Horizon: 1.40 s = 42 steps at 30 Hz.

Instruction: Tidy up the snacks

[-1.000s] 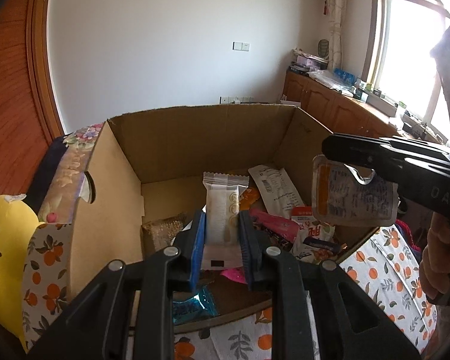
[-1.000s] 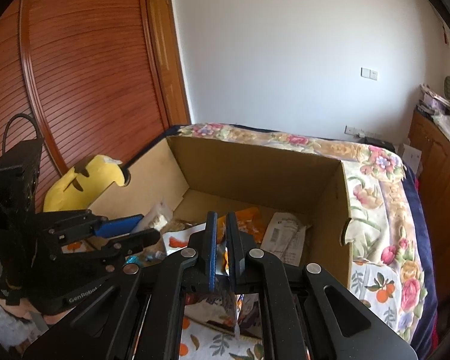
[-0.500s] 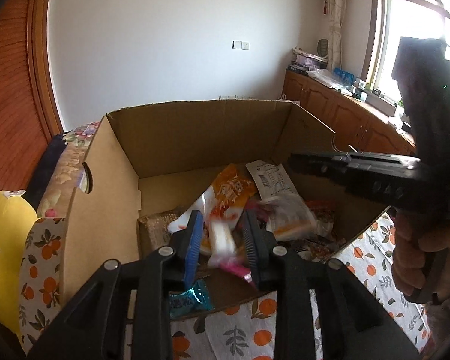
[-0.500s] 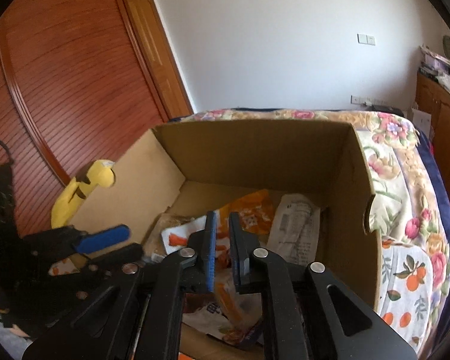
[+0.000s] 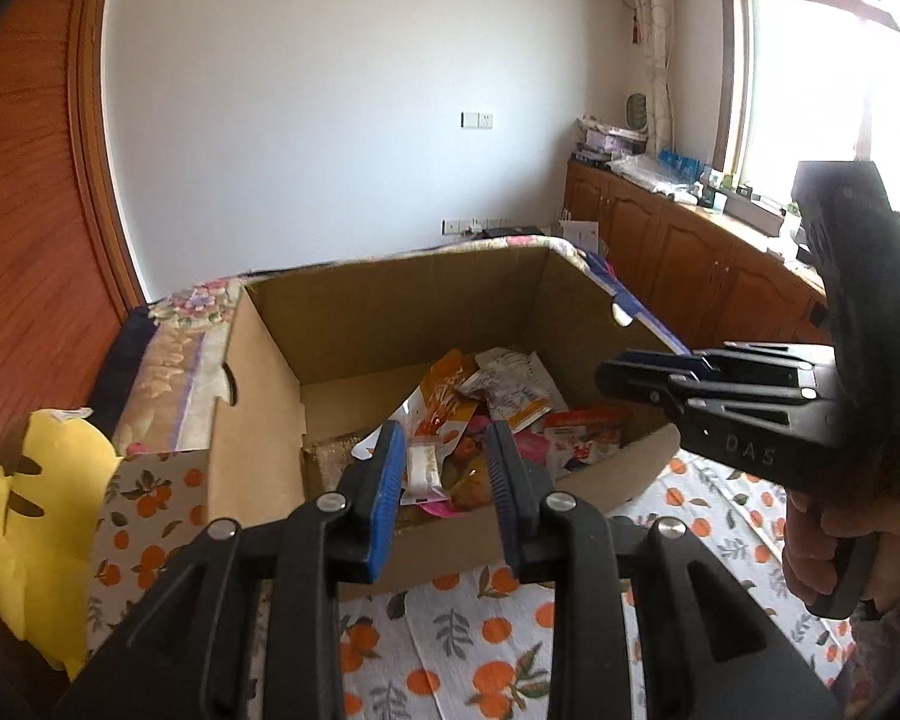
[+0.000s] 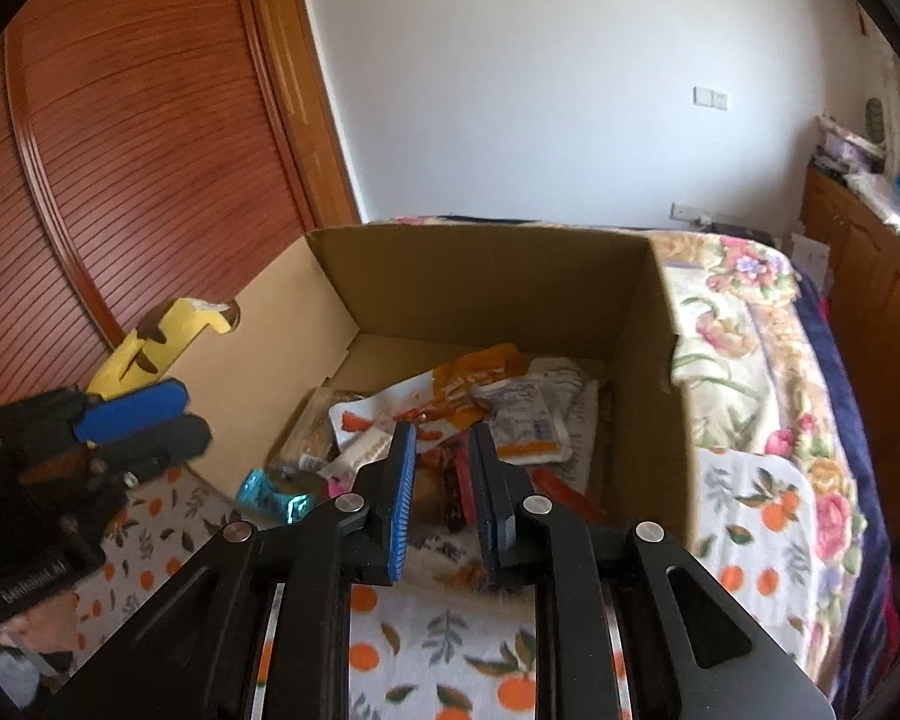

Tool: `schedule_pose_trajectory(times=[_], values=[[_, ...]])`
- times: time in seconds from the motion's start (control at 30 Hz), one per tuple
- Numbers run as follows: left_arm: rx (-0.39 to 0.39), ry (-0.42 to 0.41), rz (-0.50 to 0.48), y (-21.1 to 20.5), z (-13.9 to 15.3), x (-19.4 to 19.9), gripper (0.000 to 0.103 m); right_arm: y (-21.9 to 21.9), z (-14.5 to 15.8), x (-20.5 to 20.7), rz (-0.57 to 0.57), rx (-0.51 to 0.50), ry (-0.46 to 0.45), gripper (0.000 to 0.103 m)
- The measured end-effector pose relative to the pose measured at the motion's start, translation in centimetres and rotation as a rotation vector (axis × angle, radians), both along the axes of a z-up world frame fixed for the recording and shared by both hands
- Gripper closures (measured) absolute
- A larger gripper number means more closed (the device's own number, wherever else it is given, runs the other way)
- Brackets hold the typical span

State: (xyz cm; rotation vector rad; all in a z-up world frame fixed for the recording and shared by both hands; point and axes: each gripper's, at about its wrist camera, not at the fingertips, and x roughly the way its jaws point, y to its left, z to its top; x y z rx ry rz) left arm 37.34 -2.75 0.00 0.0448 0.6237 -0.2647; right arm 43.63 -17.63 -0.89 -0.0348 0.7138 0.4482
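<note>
White wall (image 5: pixel 330 120), louvred wooden doors (image 6: pixel 120 150), low wooden cabinets (image 5: pixel 690 264) under a bright window (image 5: pixel 810 78).

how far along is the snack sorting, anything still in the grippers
Done: a pile of snack packets lies loose in the cardboard box. In hand: nothing; the left gripper and right gripper have just been opening, and both are empty at the box's near edge. Left: no snacks show on the orange-print cloth outside the box.
</note>
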Motion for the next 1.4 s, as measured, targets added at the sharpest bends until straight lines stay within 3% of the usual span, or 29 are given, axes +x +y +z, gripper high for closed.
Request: schedule_pose_trajectory(times=[0.43, 0.53, 0.6, 0.8, 0.9, 1.0, 1.23, 1.37, 1.4], values=[[0.015, -0.103, 0.009, -0.2, 5.7, -9.2, 0.068, -1.2, 4.5, -9.8, -0.065, -0.023, -0.089, 0.082], [0.016, -0.122, 0.013, -0.2, 6.4, -11.0, 0.063, -1.6, 5.1, -12.2, -0.087, -0.022, -0.11, 0.072], [0.013, -0.132, 0.014, -0.1, 6.8, -12.2, 0.059, -2.0, 5.3, -13.8, -0.104, -0.017, -0.124, 0.055], [0.031, -0.183, 0.032, -0.2, 7.3, -16.2, 0.051, -2.7, 5.7, -17.6, -0.15, -0.017, -0.166, 0.026], [0.044, -0.201, 0.044, -0.1, 7.2, -18.0, 0.048, -3.1, 5.8, -19.2, -0.172, -0.017, -0.183, 0.017], [0.023, -0.207, 0.048, 0.1, 7.0, -19.7, 0.035, -3.5, 5.8, -20.8, -0.19, -0.015, -0.194, 0.013], [0.008, -0.187, 0.063, 0.6, 6.3, -22.5, 0.031, -4.0, 5.8, -24.1, -0.201, -0.002, -0.213, 0.0], [-0.006, -0.207, 0.074, 0.9, 6.1, -24.4, 0.014, -3.9, 5.6, -26.0, -0.209, -0.011, -0.226, 0.0], [-0.007, -0.214, 0.075, 0.9, 6.1, -24.9, 0.004, -3.9, 5.6, -26.4, -0.212, -0.013, -0.232, 0.0]])
